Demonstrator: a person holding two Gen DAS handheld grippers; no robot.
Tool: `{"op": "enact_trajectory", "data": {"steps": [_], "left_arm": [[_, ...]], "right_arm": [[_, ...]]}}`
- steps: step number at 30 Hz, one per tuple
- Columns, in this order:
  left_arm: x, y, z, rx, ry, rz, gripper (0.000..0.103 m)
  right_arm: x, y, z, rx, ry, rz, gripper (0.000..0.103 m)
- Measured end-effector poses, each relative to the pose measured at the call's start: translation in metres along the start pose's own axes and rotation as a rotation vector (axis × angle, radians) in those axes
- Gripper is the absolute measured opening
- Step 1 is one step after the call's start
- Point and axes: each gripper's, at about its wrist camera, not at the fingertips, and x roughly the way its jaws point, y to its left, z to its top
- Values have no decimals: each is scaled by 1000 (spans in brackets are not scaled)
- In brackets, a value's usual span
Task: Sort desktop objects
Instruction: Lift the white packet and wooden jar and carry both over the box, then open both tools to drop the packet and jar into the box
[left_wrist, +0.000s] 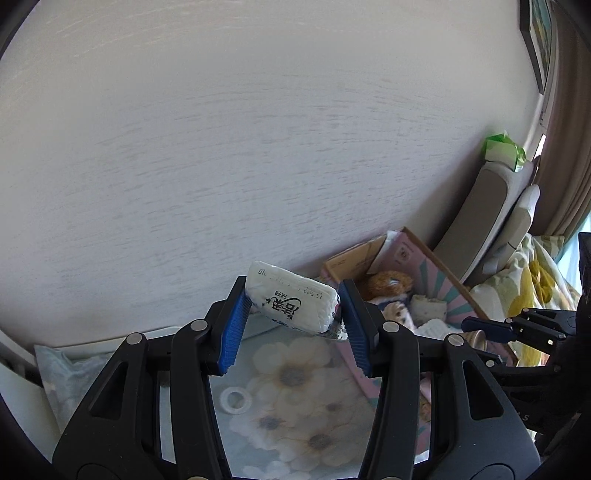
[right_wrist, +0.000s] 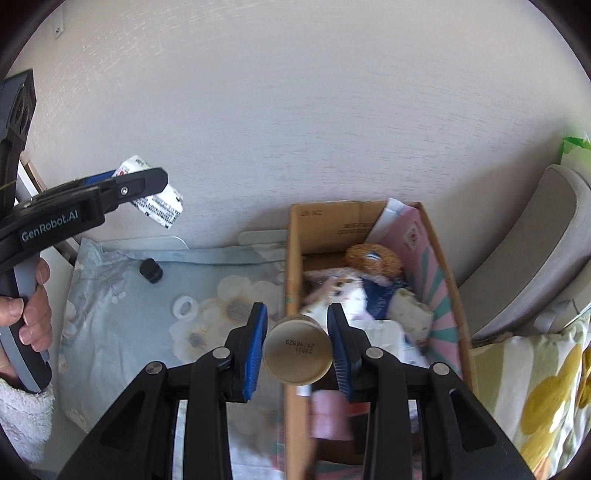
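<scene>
My left gripper (left_wrist: 293, 314) is shut on a white tissue pack (left_wrist: 295, 304) with black print, held tilted in the air above the flowered cloth. In the right wrist view that same tissue pack (right_wrist: 162, 206) hangs from the left gripper (right_wrist: 147, 184) at upper left, held by a person's hand (right_wrist: 35, 306). My right gripper (right_wrist: 297, 343) is shut on a small round can (right_wrist: 297, 350), its printed bottom facing the camera, right over the left wall of the cardboard box (right_wrist: 291, 258). The box holds plush dolls (right_wrist: 373, 266) and pink packaging.
A white ring (right_wrist: 183, 307) and a black cap (right_wrist: 150, 270) lie on the flowered cloth (right_wrist: 129, 314). Grey cushions (right_wrist: 535, 251) lean against the wall on the right, a green-and-white pack (left_wrist: 504, 149) on top. A yellow-patterned blanket (right_wrist: 535, 398) lies right of the box.
</scene>
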Motion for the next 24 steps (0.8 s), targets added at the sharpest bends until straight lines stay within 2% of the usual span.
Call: {"op": "enact_trajectory", "data": {"steps": [12,24], "left_arm": [[42,-76,18,7,15,1,45],[98,-130,17,9,102,-4,45]], "right_arm": [[-1,-55,-11,-93,55,39,31],[12,-93,-29,-153,128,100,31]]}}
